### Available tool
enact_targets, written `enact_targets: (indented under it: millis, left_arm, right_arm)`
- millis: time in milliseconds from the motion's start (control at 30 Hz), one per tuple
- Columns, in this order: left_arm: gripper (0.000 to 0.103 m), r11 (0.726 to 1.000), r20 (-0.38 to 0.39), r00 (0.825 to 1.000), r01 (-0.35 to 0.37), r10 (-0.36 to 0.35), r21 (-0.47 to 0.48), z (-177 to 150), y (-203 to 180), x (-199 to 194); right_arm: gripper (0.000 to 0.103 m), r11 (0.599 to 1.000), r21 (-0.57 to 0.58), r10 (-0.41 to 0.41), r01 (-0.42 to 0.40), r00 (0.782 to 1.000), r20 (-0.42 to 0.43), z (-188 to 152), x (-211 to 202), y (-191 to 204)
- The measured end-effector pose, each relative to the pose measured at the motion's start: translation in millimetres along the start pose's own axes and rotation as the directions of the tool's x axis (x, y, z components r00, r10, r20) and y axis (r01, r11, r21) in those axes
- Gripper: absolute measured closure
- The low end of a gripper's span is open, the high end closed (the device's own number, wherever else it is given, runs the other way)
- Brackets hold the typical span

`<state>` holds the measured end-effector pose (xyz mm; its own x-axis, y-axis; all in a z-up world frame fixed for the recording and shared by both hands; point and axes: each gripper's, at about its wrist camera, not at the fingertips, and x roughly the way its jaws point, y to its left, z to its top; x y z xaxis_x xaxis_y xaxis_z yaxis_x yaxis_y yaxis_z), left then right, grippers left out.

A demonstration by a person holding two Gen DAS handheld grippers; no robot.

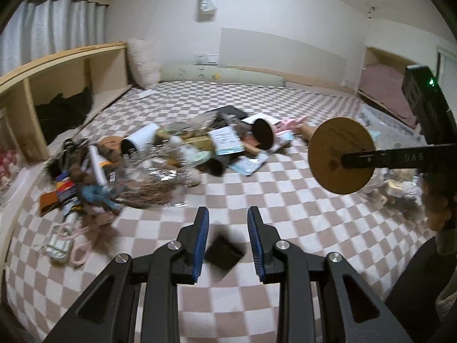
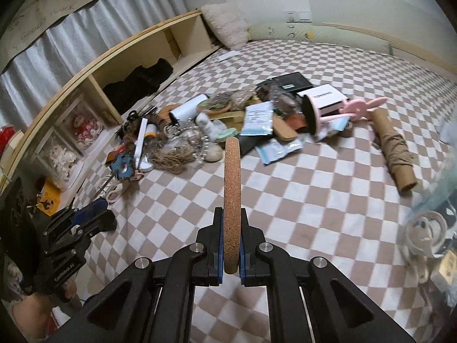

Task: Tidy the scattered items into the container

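Round cork coaster [image 2: 232, 200] pinched edge-on in right gripper [image 2: 231, 253], lifted off checkered bed [image 2: 314, 200] for transfer to clear container [image 2: 434, 228] at bed's right edge. Left gripper [image 1: 228, 240] agape, empty, above bed.

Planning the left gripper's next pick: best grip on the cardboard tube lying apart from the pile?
Grip the cardboard tube across its bare section near the open end, coming from above with the jaws straddling its width. It lies flat on the checkered blanket, clear of the pile, and its wrapped middle looks bulkier. The left gripper is open.

Rough cork disc [image 2: 232, 200], matt checkered cloth bedcover [image 2: 314, 200], pale wooden shelf [image 2: 114, 57]
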<state>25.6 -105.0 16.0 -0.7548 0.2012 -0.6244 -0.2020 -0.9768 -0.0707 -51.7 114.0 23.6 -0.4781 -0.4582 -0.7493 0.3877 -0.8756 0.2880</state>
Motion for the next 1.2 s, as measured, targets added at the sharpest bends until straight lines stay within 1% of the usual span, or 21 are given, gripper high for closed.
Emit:
enact_targets:
  millis: [133, 267, 367, 500, 567, 633, 733, 767, 833, 900, 1000, 1100, 1200]
  left_arm:
    - [0.075, 0.997, -0.015, 0.999, 0.032, -0.031, 0.066, 5.9, -30.6, 11.1]
    - [0.075, 0.993, -0.029, 0.997, 0.070, -0.068, 0.094, 9.1, -54.9, 23.1]
    - [0.075, 0.991, -0.043, 0.996, 0.080, -0.076, 0.108, 10.9, -65.9, 30.8]
    - [0.075, 0.991, -0.104, 0.992, 0.080, -0.069, 0.107, 11.5, -69.9, 43.7]
    - [0.075, 0.993, -0.158, 0.986, 0.066, -0.049, 0.101, 8.6, -67.8, 51.9]
    - [0.075, 0.994, -0.215, 0.976, 0.044, -0.022, 0.102, 3.5, -65.1, 60.9]
    - [0.074, 0.996, -0.291, 0.957, 0.018, 0.009, 0.089, -4.7, -60.9, 76.4]
    - [0.070, 0.997, -0.312, 0.950, 0.010, 0.015, 0.079, -7.6, -59.9, 82.4]
    - [0.044, 0.998, -0.344, 0.939, -0.005, 0.026, 0.062, -14.1, -59.9, 94.1]
    - [0.033, 0.997, -0.347, 0.936, -0.029, 0.055, 0.078, -18.6, -63.4, 101.9]
    - [0.031, 0.992, -0.370, 0.926, -0.037, 0.081, 0.123, -24.9, -72.2, 117.1]
    - [0.031, 0.982, -0.405, 0.907, -0.041, 0.113, 0.182, -32.1, -79.9, 132.2]
    - [0.031, 0.980, -0.425, 0.897, -0.043, 0.125, 0.197, -35.2, -80.4, 142.2]
  right_arm:
    - [0.095, 0.999, 0.021, -0.025, 0.025, 1.000, 0.004, -7.4, -10.1, -21.5]
    - [0.095, 0.998, 0.053, -0.043, 0.043, 0.999, 0.002, -15.7, -15.3, -42.0]
    - [0.095, 0.996, 0.070, -0.051, 0.051, 0.999, -0.004, -21.7, -17.0, -55.2]
    - [0.095, 0.995, 0.093, -0.047, 0.048, 0.999, -0.012, -28.3, -15.4, -68.2]
    - [0.095, 0.994, 0.101, -0.043, 0.045, 0.999, -0.020, -31.6, -10.8, -71.7]
    - [0.095, 0.993, 0.109, -0.037, 0.040, 0.999, -0.029, -34.9, -5.2, -74.3]
    - [0.095, 0.992, 0.125, -0.023, 0.028, 0.999, -0.039, -38.7, 4.6, -76.3]
    - [0.095, 0.991, 0.131, -0.018, 0.023, 0.999, -0.040, -40.0, 7.9, -76.5]
    - [0.095, 0.990, 0.143, -0.008, 0.014, 0.999, -0.041, -43.1, 14.6, -77.5]
    - [0.095, 0.988, 0.157, -0.002, 0.009, 0.999, -0.042, -46.7, 20.1, -80.0]
    - [0.095, 0.985, 0.173, -0.004, 0.012, 0.999, -0.047, -53.1, 25.9, -85.4]
    - [0.095, 0.980, 0.198, 0.008, 0.004, 0.998, -0.060, -60.2, 30.1, -94.1]
    - [0.095, 0.978, 0.210, 0.009, 0.004, 0.998, -0.060, -63.4, 29.9, -100.2]
